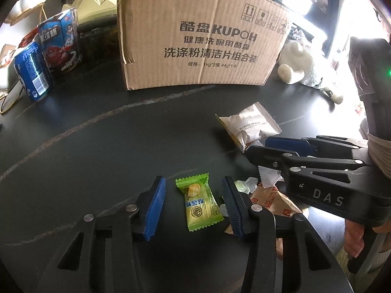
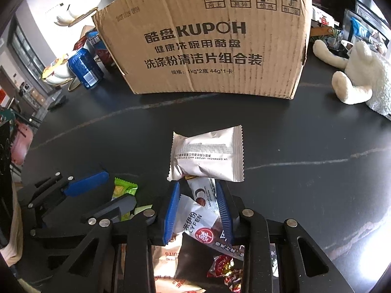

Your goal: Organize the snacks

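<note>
Snacks lie loose on the dark bench [image 1: 85, 146] in front of the cardboard box [image 1: 200, 41].

Left wrist view: the green candy packet [image 1: 199, 201] lies flat on the bench between the blue pads of the left gripper [image 1: 193, 205], touching neither pad; the jaws are spread wide. The silver-white packet [image 1: 249, 127] lies further out, toward the box. The right gripper [image 1: 266, 150] enters from the right, seen side-on above a pile of wrappers; from here its jaw state cannot be read.

Right wrist view: the right gripper [image 2: 198, 210] stands with jaws partly spread around a white LYFEN packet [image 2: 198, 219]; contact between pads and packet cannot be confirmed. The silver-white packet sits just beyond the fingertips. Only a corner of the green candy packet shows, behind the left gripper's fingers.

The wrappers beneath the right gripper overlap and are cut off by the gripper body. A blue can [image 1: 31, 73] and a blue carton [image 1: 61, 44] stand left of the box; a white plush toy [image 2: 356, 73] lies to its right.
</note>
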`<action>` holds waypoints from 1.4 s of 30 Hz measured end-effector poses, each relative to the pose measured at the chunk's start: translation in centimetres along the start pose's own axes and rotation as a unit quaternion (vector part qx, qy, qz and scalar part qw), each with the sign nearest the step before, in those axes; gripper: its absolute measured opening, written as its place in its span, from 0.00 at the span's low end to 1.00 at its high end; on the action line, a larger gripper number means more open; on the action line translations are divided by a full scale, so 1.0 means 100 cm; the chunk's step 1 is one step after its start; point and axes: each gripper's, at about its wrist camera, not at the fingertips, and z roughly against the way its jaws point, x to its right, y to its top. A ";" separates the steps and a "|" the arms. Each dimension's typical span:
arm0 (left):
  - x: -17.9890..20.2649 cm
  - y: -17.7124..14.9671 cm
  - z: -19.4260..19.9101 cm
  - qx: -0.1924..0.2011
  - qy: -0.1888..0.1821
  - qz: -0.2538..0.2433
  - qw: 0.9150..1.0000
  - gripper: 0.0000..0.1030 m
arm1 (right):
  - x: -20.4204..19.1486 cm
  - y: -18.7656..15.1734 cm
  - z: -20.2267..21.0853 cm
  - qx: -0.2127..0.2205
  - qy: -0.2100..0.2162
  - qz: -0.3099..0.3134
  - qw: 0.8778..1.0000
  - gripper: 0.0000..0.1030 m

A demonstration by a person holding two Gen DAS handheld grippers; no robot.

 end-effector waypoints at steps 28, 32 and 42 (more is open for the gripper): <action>-0.006 0.005 0.009 0.021 -0.004 0.006 1.000 0.26 | -0.017 0.002 0.014 0.047 -0.015 0.053 0.997 0.19; -0.007 0.007 0.015 0.037 -0.005 0.007 0.999 0.26 | -0.013 0.004 0.024 0.066 -0.028 0.047 0.996 0.19; -0.002 0.014 0.037 0.084 0.013 -0.006 0.996 0.26 | -0.009 0.005 0.045 0.103 -0.020 0.032 0.994 0.19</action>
